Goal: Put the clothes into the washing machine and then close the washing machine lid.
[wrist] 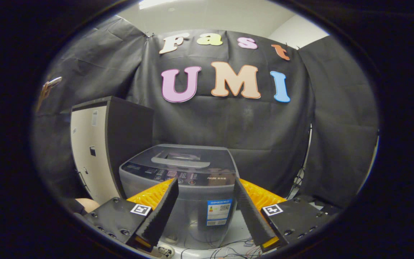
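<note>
Black cloth walls the booth, where a grey washing machine (182,190) stands with its lid (189,158) down — just ahead of the gripper (205,185), whose fingers are spread wide, holding nothing. Beside the machine stands a dark-sided cabinet (106,144).

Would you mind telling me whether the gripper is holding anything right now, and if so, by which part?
Nothing is held. The gripper is open, fingers spread apart with only air between them, aimed at the washing machine beyond, its lid down.

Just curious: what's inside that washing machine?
Can't tell. The washer's lid is down, hiding the drum. The open claw holds nothing, with the washer just beyond its fingers.
</note>
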